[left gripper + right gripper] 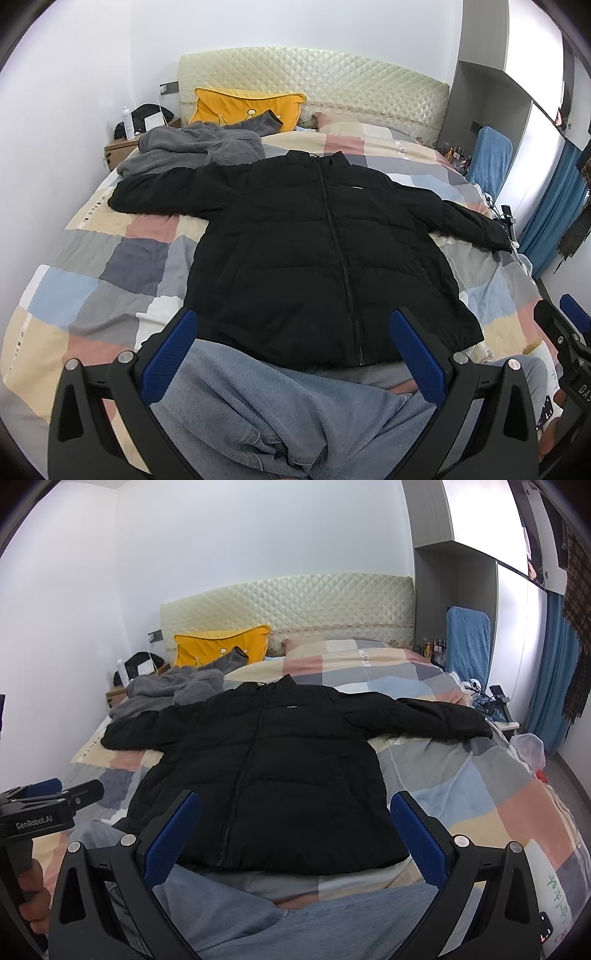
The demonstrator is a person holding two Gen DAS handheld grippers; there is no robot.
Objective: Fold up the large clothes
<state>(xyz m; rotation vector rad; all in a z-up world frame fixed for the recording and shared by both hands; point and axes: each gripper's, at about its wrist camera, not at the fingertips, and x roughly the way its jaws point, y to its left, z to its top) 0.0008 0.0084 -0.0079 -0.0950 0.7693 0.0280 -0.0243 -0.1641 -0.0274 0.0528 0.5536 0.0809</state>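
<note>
A black puffer jacket (317, 251) lies flat and zipped on the patchwork bed cover (110, 258), front up, both sleeves spread out to the sides, collar toward the headboard. It also shows in the right wrist view (266, 771). My left gripper (295, 339) is open and empty, held above the jacket's hem, over blue jeans legs (280, 417). My right gripper (295, 823) is open and empty, also near the hem. The right gripper shows at the right edge of the left wrist view (565, 332); the left gripper shows at the left edge of the right wrist view (55, 794).
A grey fleece garment (192, 147) and a yellow pillow (243, 109) lie near the quilted headboard (314, 81). A nightstand (122, 147) with a bottle stands at the far left. A blue-covered chair (467, 642) and a small table (498, 712) stand right of the bed.
</note>
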